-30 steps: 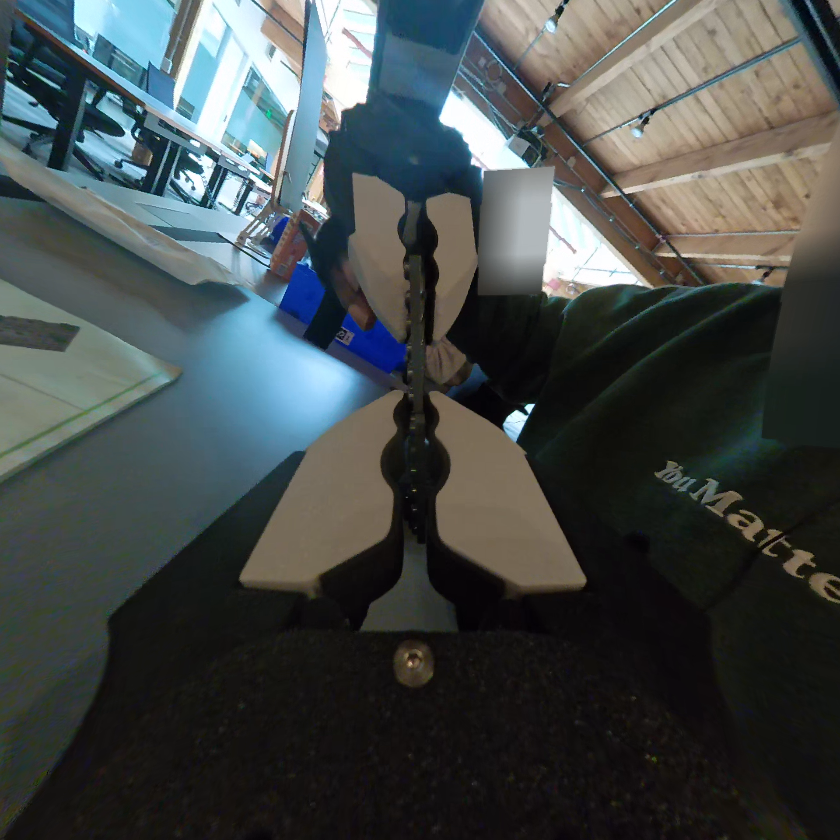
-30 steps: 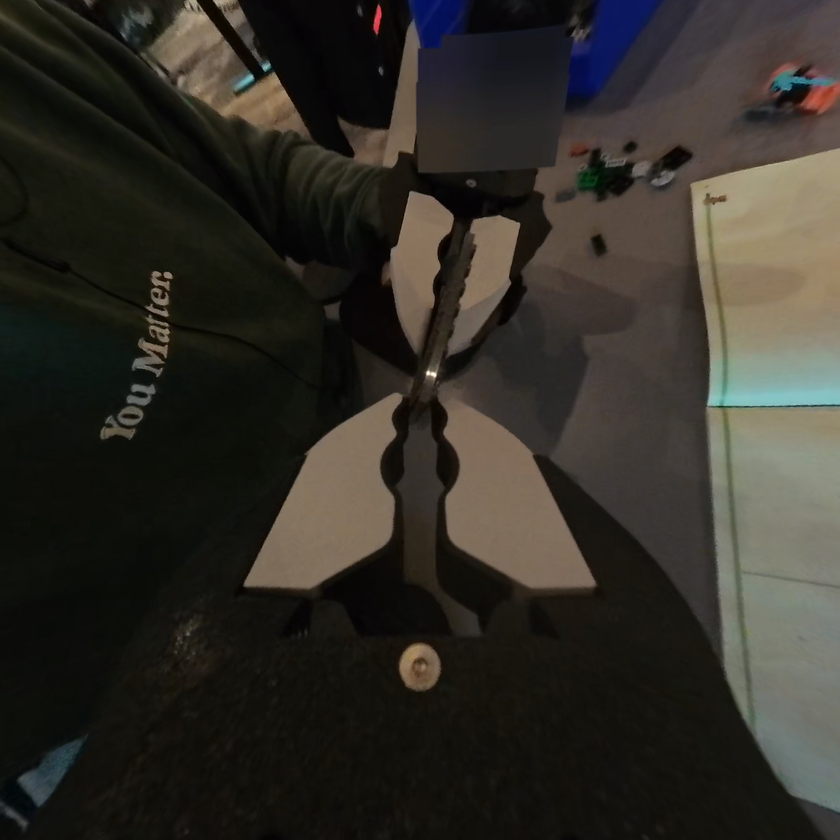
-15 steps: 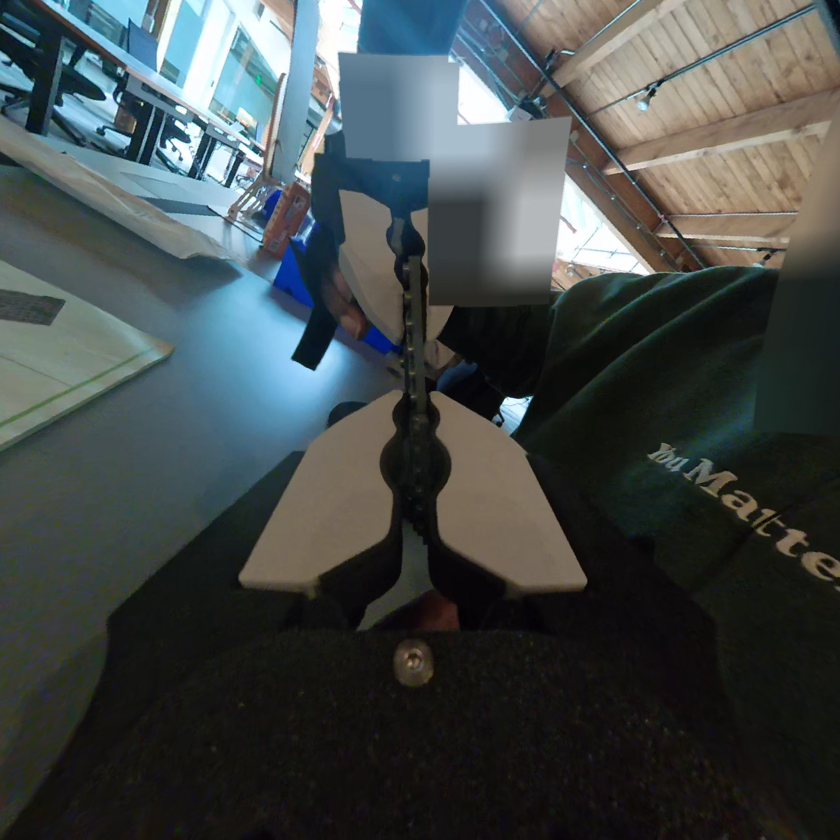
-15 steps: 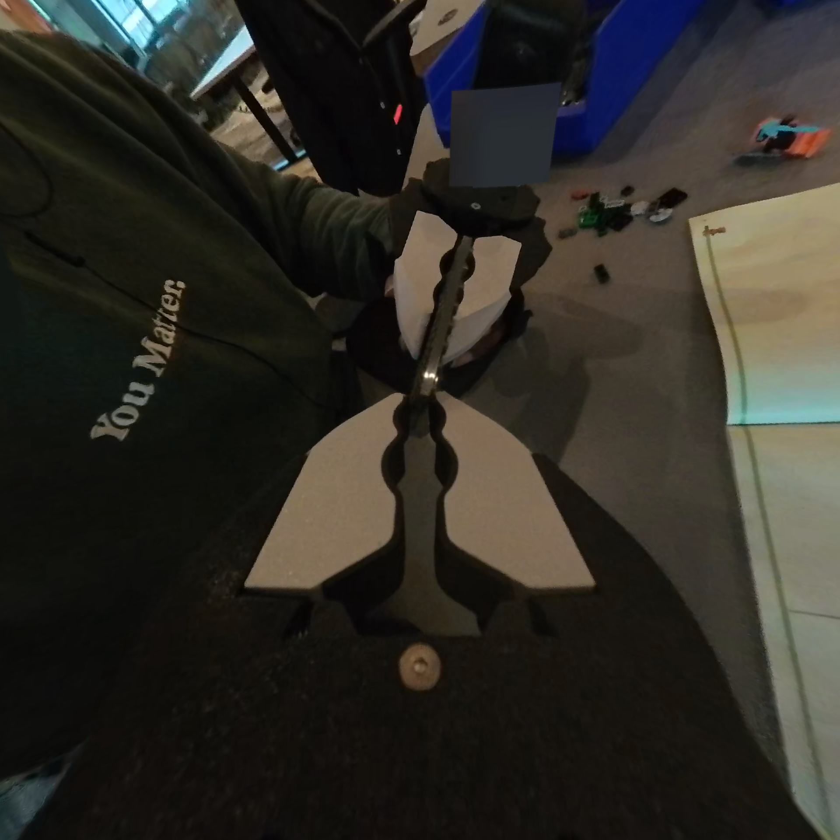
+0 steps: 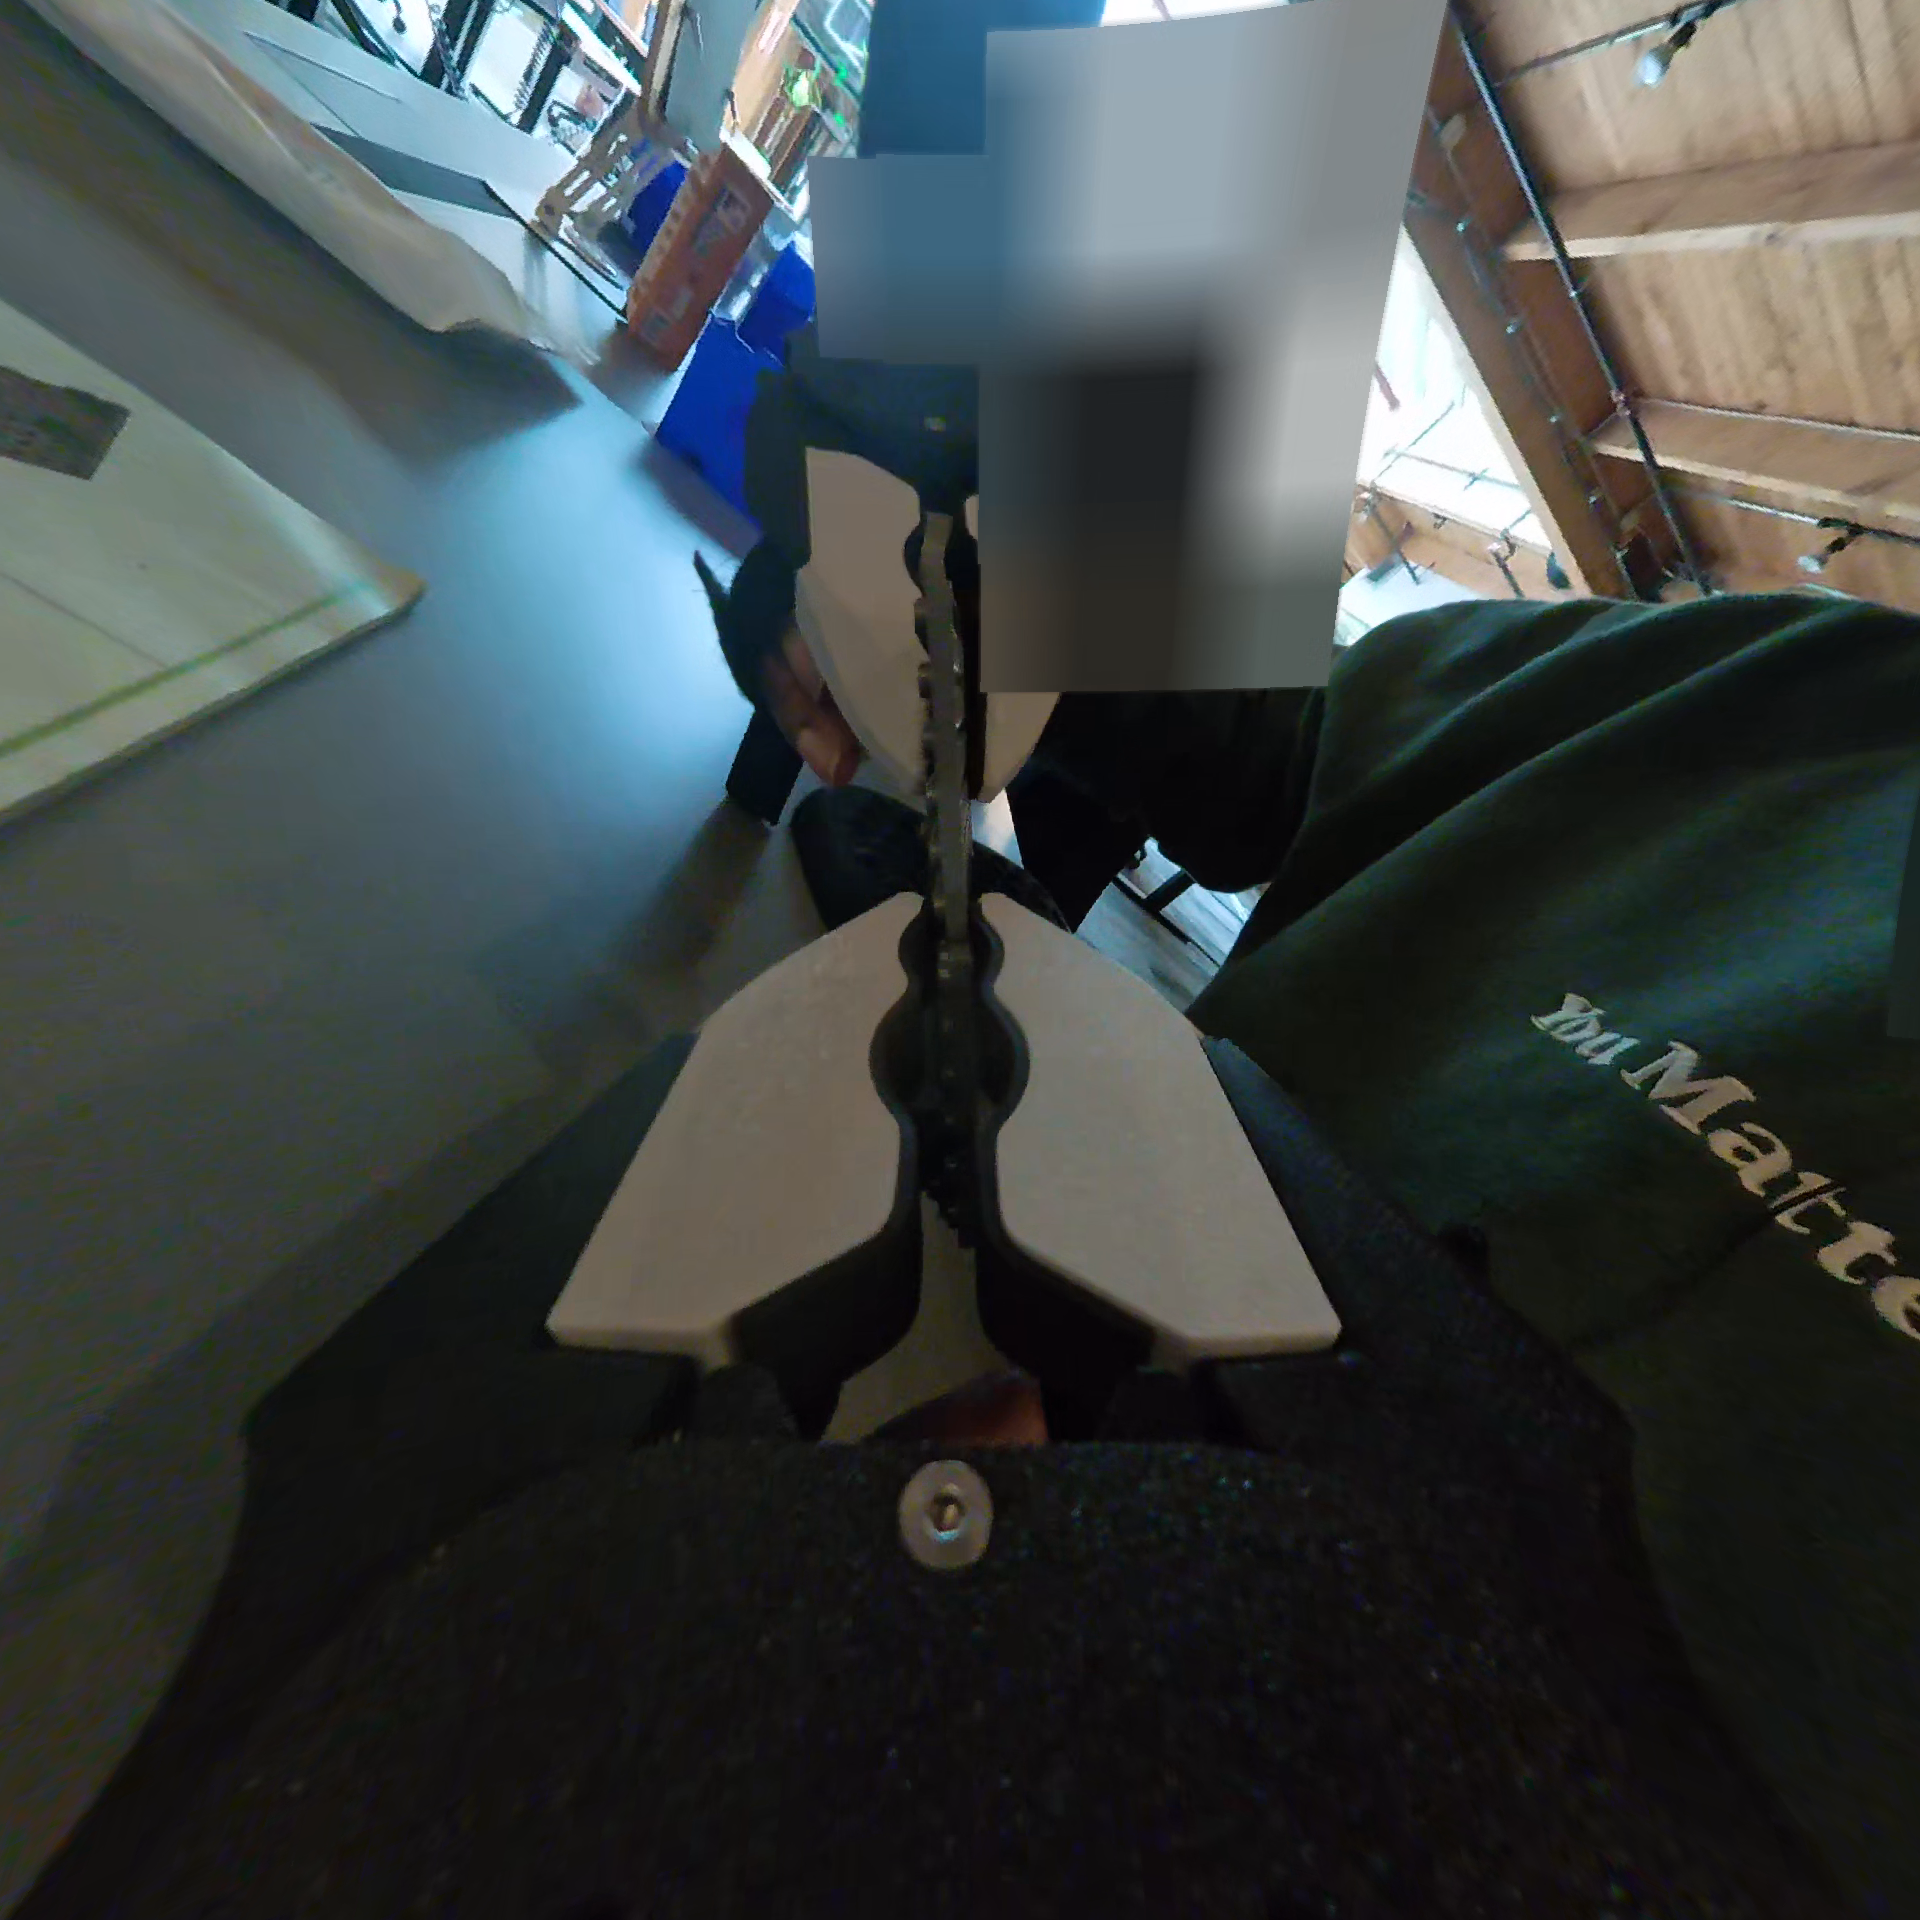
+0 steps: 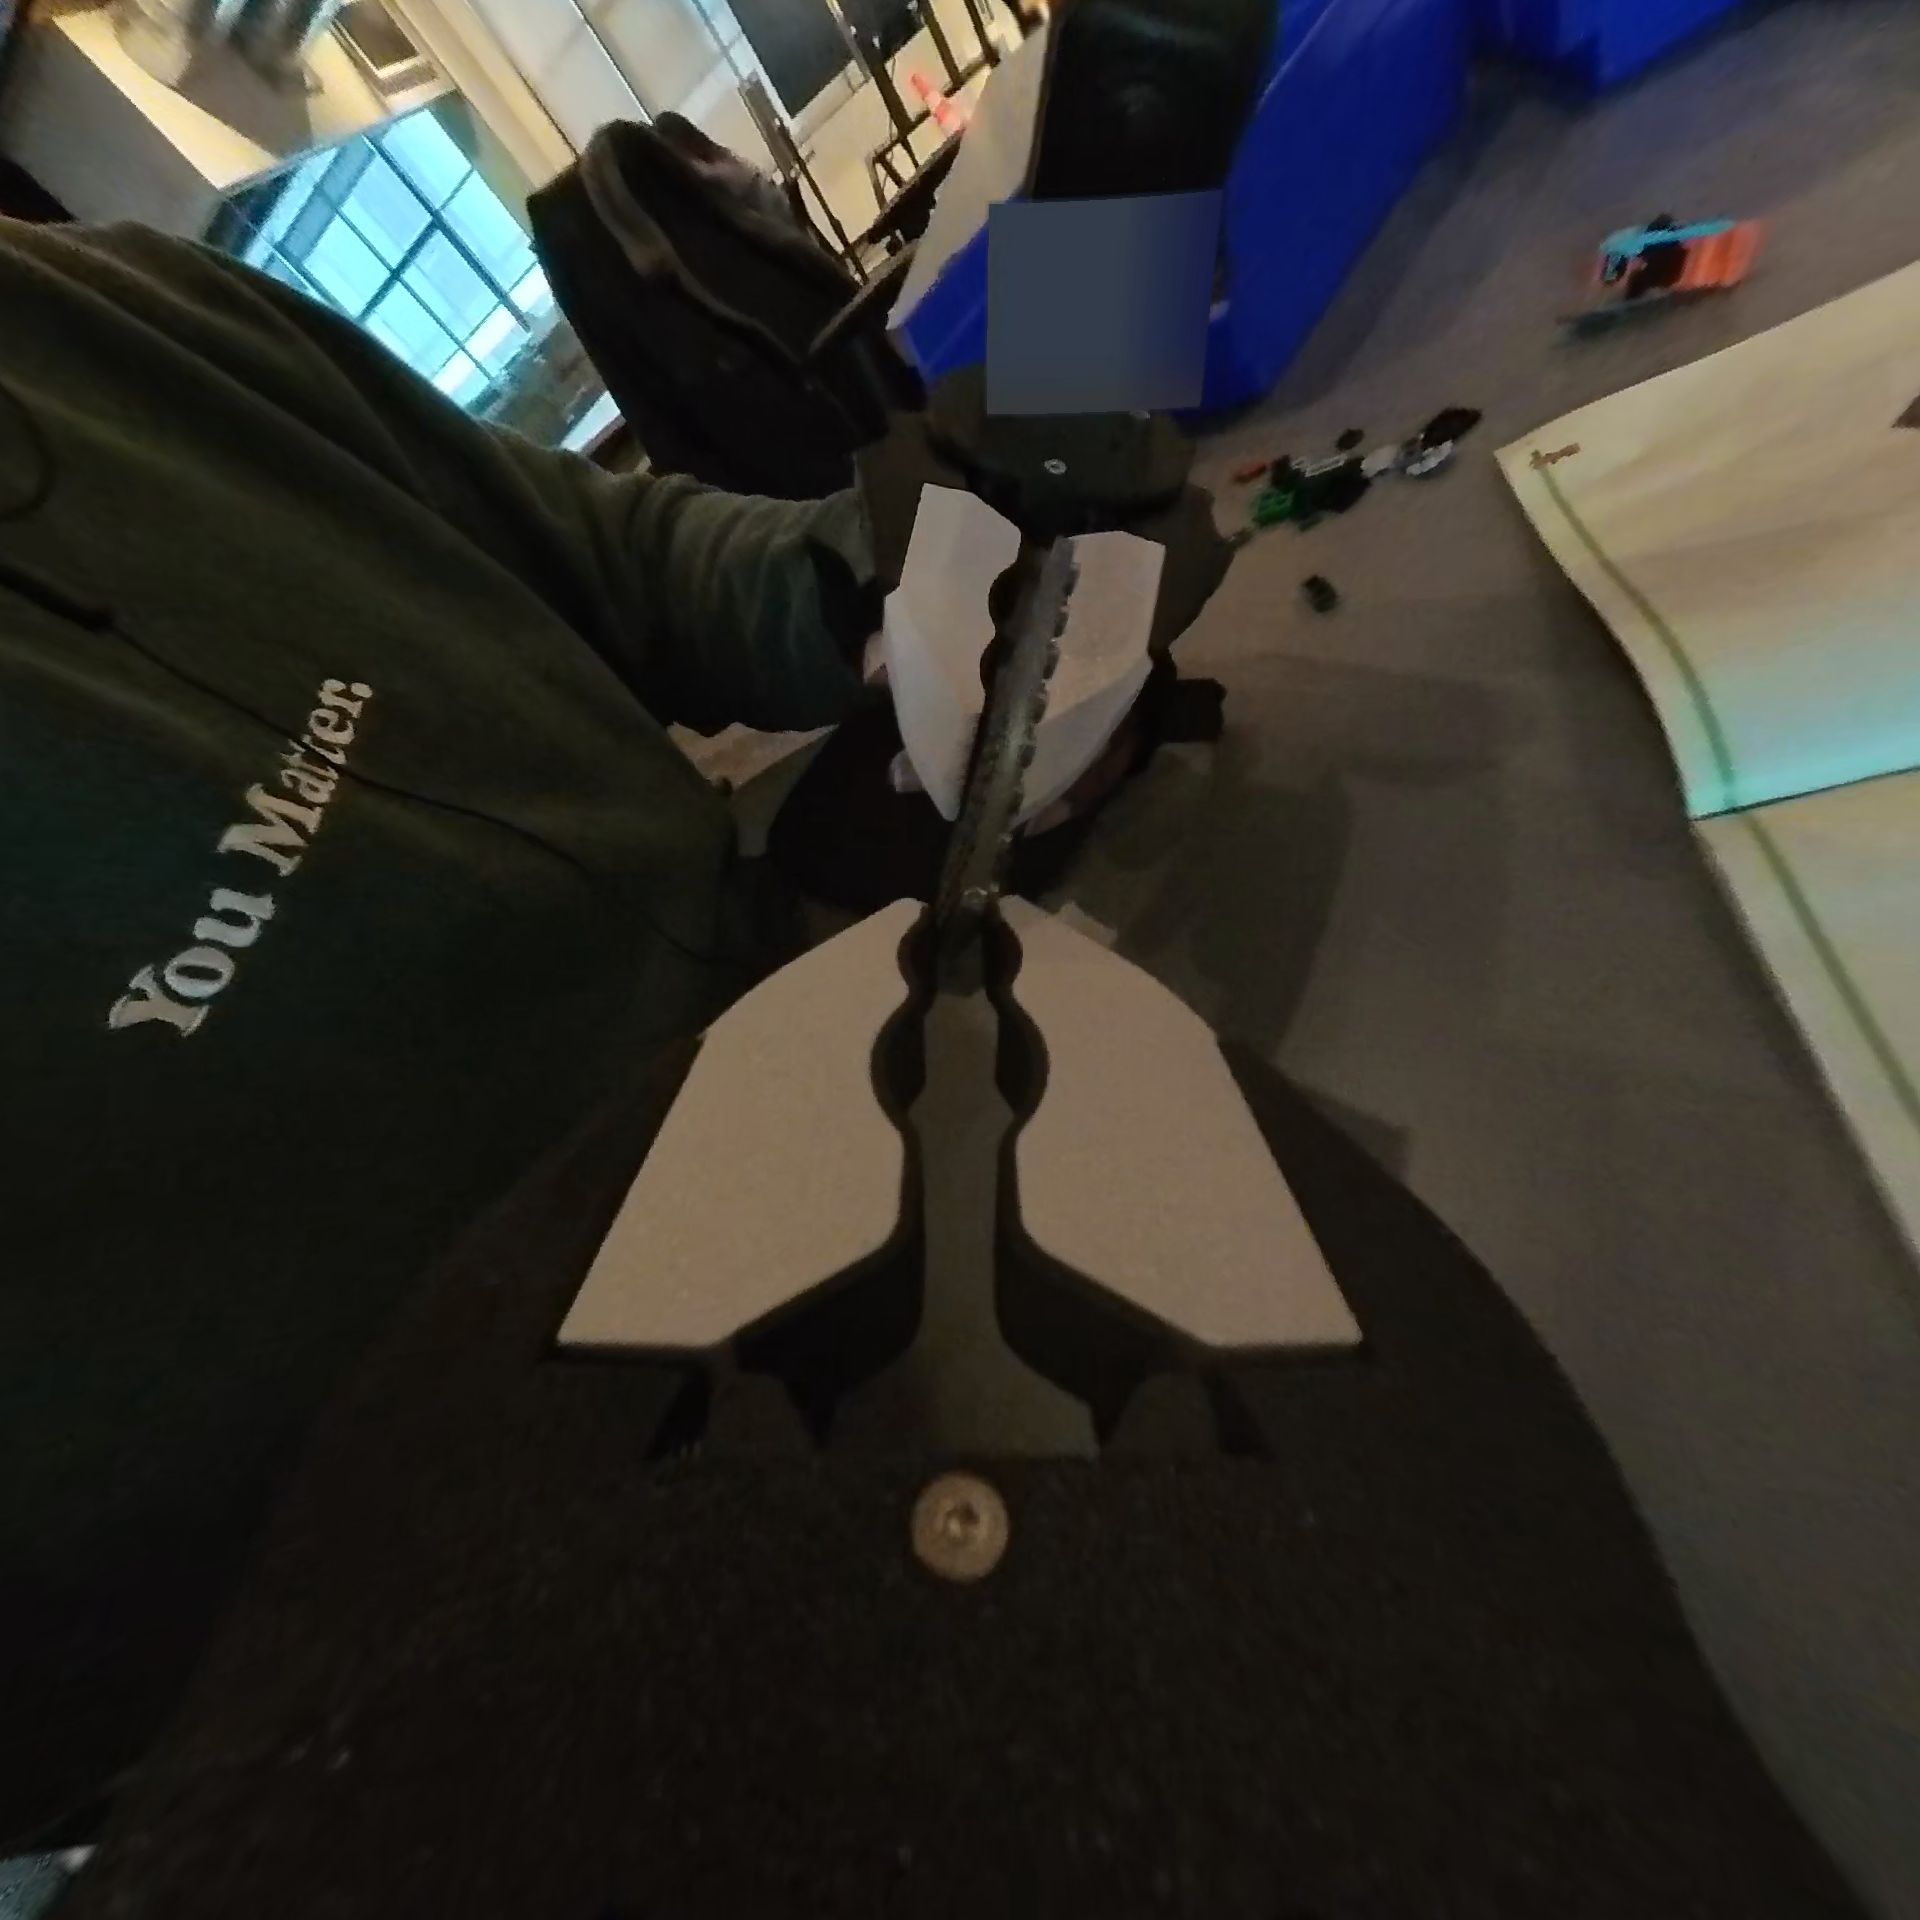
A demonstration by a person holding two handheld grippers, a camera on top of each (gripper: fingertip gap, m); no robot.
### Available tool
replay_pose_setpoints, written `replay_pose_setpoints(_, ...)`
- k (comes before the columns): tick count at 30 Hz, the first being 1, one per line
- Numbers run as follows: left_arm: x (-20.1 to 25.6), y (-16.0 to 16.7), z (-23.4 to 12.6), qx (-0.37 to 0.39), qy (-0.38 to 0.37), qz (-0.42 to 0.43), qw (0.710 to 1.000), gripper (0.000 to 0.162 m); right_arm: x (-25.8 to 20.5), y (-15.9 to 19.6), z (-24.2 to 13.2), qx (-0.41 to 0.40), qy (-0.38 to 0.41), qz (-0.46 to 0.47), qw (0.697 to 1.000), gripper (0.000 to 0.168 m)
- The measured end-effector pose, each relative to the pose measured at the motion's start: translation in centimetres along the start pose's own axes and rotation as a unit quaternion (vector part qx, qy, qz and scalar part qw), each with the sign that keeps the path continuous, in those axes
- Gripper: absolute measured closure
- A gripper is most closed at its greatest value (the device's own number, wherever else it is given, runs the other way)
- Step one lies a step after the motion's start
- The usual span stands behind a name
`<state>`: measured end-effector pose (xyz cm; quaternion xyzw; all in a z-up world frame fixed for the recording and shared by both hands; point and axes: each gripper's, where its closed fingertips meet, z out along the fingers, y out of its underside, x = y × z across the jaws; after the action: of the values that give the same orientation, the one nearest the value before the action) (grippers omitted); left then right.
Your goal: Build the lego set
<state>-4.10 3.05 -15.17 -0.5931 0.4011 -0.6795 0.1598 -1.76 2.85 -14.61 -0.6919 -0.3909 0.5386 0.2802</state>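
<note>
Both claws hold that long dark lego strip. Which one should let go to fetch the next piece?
Probably right. The right claw pinches only the tip of the strip, while the left claw holds it far deeper. The loose pieces lie ahead of the right claw.

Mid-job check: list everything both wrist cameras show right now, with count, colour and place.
Lego strip: one, dark, studded, spanning between both grippers.
Loose Lego pieces: small cluster, black, green, white, on the grey table.
Small build: one, orange and teal, far table edge.
Paper sheets: pale, beside the pieces.
Bins: blue, behind.
Sleeve: dark green.
Left gripper: shut on the strip.
Right gripper: shut on the strip.
</note>
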Motion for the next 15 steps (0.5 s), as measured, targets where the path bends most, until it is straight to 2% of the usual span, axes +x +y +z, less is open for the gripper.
replay_pose_setpoints(3,0.0,-0.3,0.2,0.004,0.001,0.004,1.000,0.157,0.0,-0.2,-0.3,-0.002,0.003,-0.006,1.000,0.159)
replay_pose_setpoints(7,0.4,-0.7,0.4,0.017,0.005,0.015,1.000,0.157,0.1,-0.2,-0.1,-0.010,0.014,-0.007,1.000,0.143)
replay_pose_setpoints(15,1.1,-1.4,1.0,0.023,0.009,0.036,0.999,0.157,-0.4,0.3,1.8,-0.038,0.026,-0.017,0.999,0.142)
